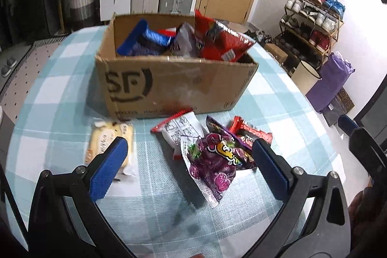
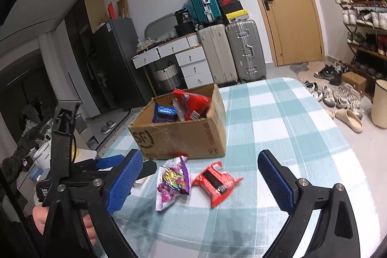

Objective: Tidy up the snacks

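Both grippers' fingers spread wide, empty. Left gripper [image 1: 191, 166] over purple candy bag [image 1: 212, 161] before SF carton [image 1: 174, 84]; pinch bag mid-body, avoid red wrapper [image 1: 251, 132] alongside.

Left hand-held gripper [image 1: 188, 161] tilts steeply down, jaws spread wide, empty; right hand-held gripper [image 2: 200, 179] angled lower, jaws likewise wide, empty

tongs [image 1: 189, 167]: black arms | blue ribbed pads [image 1: 108, 169] | silver screws
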Motion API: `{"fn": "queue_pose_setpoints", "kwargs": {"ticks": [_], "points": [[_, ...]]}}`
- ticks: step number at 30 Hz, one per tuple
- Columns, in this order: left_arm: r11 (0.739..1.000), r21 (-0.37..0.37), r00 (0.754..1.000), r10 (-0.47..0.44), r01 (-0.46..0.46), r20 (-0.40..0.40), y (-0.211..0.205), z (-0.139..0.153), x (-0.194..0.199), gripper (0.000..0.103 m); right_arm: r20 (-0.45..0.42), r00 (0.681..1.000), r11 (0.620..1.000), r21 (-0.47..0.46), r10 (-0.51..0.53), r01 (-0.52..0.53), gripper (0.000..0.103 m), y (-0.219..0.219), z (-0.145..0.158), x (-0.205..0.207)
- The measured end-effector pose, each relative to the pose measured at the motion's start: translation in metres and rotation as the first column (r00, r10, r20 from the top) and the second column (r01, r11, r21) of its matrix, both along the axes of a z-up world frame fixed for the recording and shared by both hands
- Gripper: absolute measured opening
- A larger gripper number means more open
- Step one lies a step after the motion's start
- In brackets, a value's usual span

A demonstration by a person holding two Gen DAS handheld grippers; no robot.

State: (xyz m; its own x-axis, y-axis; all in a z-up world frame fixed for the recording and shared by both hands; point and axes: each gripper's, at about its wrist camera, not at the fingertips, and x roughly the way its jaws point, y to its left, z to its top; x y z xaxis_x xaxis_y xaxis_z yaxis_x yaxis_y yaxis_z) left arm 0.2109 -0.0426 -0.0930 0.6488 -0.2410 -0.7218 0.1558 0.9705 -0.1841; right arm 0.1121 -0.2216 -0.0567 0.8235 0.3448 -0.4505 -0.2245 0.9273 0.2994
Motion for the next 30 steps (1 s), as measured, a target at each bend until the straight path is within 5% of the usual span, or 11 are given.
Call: {"fn": "queue_pose_setpoints", "kwargs": {"ticks": [18, 21, 25, 30], "points": [[0.999, 0.040, 0.999, 0.019, -0.017, -0.041, -0.034, -0.055, 0.028, 0.099, -0.085, 0.996, 0.998, 0.061, -0.024, 0.030, 0.097, -0.026, -0.037, 0.009], [0.999, 0.041, 0.998, 0.022, -0.020, -0.054, -0.037, -0.066, 0.025, 0.085, -0.091, 0.995, 0.997, 0.070, -0.028, 0.034, 0.097, -0.029, -0.039, 0.009], [1.000, 0.008, 0.998, -0.011, 0.011, -0.059, -0.041, -0.077, 0.023, 0.051, -0.101, 0.994, 0.996, 0.078, -0.032, 0.040, 0.097, -0.030, -0.042, 0.007], [1.000, -0.001, 0.998, -0.031, 0.031, -0.052, -0.041, -0.081, 0.019, 0.044, -0.107, 0.994, 0.996, 0.079, -0.036, 0.044, 0.097, -0.031, -0.045, 0.005]]}}
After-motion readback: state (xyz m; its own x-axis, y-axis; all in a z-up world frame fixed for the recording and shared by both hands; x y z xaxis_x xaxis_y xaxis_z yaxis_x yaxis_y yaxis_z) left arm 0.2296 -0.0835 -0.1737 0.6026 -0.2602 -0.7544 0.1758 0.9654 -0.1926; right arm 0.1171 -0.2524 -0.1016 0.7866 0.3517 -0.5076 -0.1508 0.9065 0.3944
